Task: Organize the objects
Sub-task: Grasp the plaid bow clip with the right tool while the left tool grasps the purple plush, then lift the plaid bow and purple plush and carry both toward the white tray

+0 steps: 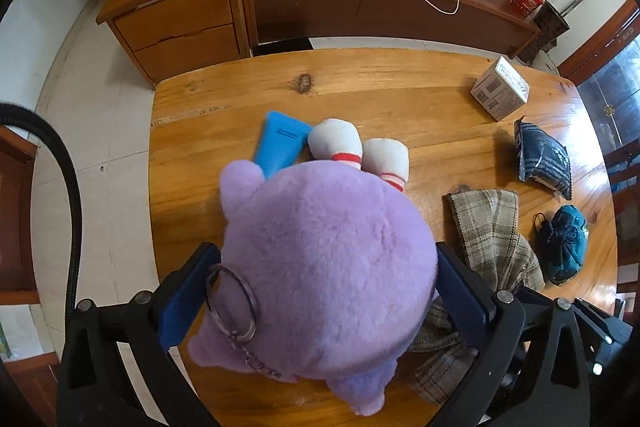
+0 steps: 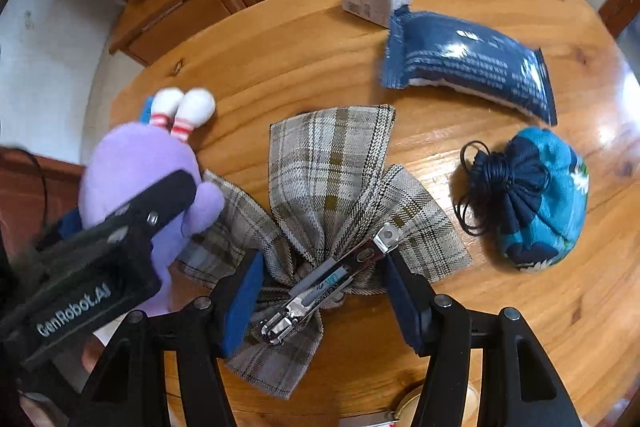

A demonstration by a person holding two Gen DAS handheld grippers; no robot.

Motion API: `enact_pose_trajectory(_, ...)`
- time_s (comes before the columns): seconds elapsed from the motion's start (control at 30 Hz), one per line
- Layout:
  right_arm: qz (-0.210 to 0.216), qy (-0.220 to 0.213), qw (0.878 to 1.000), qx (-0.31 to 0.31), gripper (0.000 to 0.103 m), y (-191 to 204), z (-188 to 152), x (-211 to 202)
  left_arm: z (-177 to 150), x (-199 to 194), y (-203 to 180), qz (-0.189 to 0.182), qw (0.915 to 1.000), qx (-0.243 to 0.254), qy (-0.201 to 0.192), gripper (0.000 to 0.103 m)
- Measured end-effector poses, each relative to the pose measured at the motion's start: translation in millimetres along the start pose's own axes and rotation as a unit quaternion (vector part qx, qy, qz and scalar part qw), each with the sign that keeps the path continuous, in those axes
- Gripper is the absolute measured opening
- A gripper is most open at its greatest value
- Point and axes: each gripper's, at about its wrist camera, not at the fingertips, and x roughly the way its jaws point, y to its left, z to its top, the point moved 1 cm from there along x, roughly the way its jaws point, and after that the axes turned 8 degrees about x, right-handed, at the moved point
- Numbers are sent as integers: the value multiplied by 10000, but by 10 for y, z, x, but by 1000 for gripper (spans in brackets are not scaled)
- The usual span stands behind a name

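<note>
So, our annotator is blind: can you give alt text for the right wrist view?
The right gripper straddles a plaid bow hair clip on a wooden table, with a purple plush toy to its left.

bare table (image 1: 224, 99) at far left, box (image 1: 500, 93), pouch (image 1: 544, 159) crowding right

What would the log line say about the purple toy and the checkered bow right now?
left gripper: open around purple plush toy | right gripper: straddling plaid bow clip, grip unclear | both on table
</note>
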Motion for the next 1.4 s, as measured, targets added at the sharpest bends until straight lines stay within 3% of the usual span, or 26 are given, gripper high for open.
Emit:
enact_pose_trajectory(0.3, -695, -67, 9959, -577, 58, 65, -158, 40, -38, 5, -26, -8, 10000, 5, -34, 97)
enact_pose_trajectory(0.43, -676, -76, 9955, -658, 37, 41, -200, 6, -65, -58, -100, 357, 9991, 178, -114, 88)
enact_pose_trajectory(0.53, -631, -54, 9955, -705, 33, -8, -226, -8, -108, -75, -120, 478, 9986, 223, -91, 85)
enact_pose_trajectory(0.73, -395, -3, 9967, -711, 30, -198, -329, -70, -205, -130, -106, 540, 9982, 252, 42, 83)
enact_pose_trajectory(0.93, -49, -46, 9980, -623, 30, -385, -447, -346, -361, -428, -143, 521, 9982, 275, -142, 81)
enact_pose_trajectory(1.2, 522, -523, 9956, -569, 30, -578, -654, -1012, -725, -1053, -261, 685, 9965, 206, -427, 81)
enact_pose_trajectory(1.4, 898, -891, 9899, -645, 30, -586, -824, -1592, -1057, -1530, -399, 1181, 9914, 124, -543, 81)
